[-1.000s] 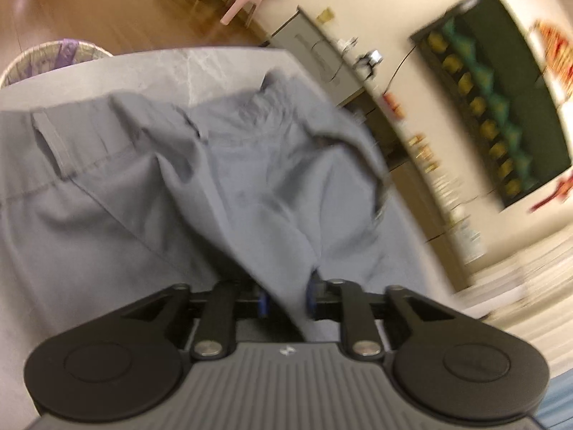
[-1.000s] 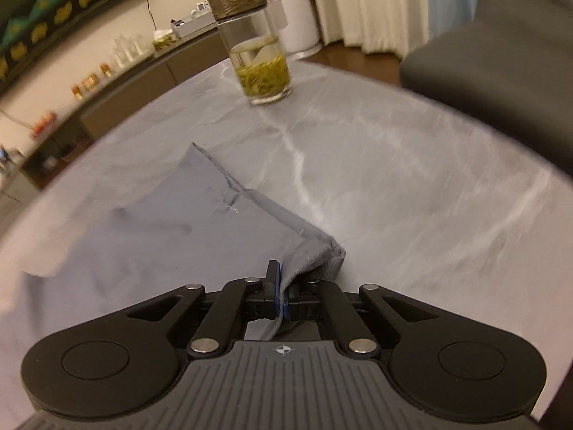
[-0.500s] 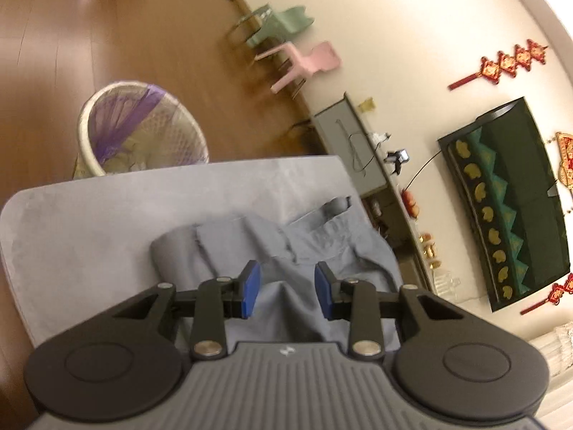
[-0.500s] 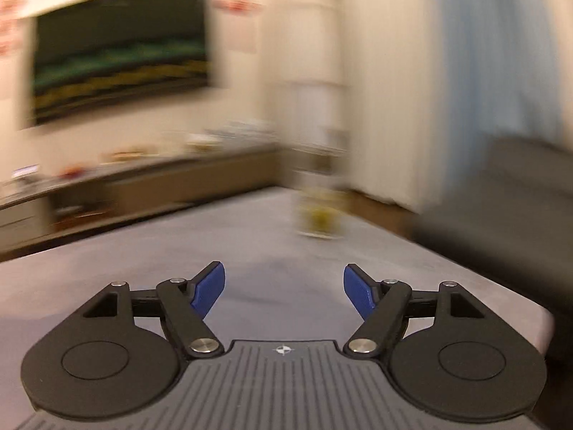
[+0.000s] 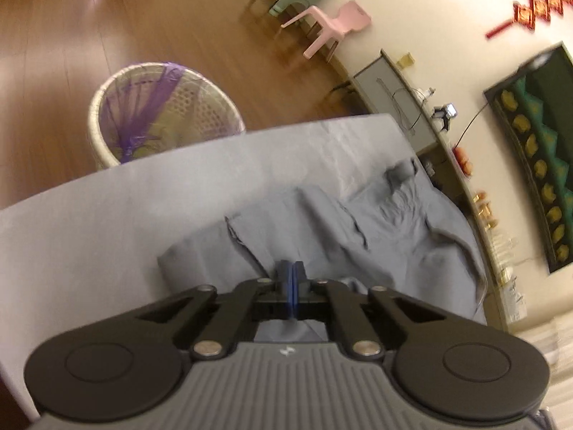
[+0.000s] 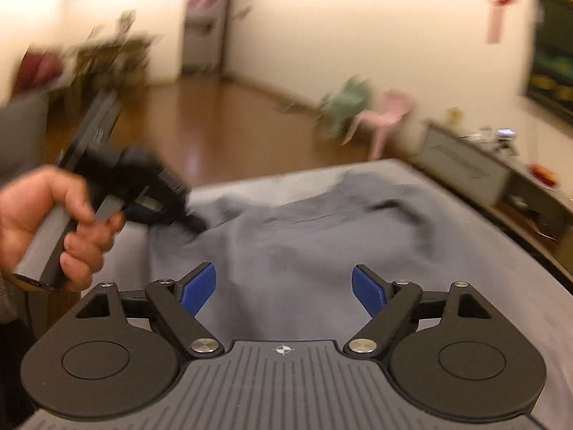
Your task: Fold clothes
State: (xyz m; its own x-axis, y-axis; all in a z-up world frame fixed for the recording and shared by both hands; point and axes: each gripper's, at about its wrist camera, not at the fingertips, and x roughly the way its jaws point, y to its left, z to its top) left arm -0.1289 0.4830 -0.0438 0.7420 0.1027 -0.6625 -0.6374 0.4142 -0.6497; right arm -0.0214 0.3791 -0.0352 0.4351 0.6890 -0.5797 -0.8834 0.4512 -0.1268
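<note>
- Fingers (image 5: 293, 278) of the left gripper have just been pressed together over the grey garment (image 5: 376, 236) on the bench (image 5: 107, 215); whether cloth is caught cannot be told, so a lift may come up empty.
- Fingers (image 6: 369, 292) of the right gripper have just been spread, nothing between them, above the garment (image 6: 322, 236); heavy blur suggests speed, so the edge could be missed or the fold dragged askew.

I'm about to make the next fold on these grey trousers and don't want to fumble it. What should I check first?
1. Left gripper shut: ok; whether it pinches cloth, cannot tell.
2. Right gripper jaws have just been opening, nothing between them: ok.
3. Grey trousers flat: not ok, bunched and creased.
4. Trousers fully on the table: cannot tell, the far edge looks close.
5. Sharp view: not ok, right wrist view is blurred.
</note>
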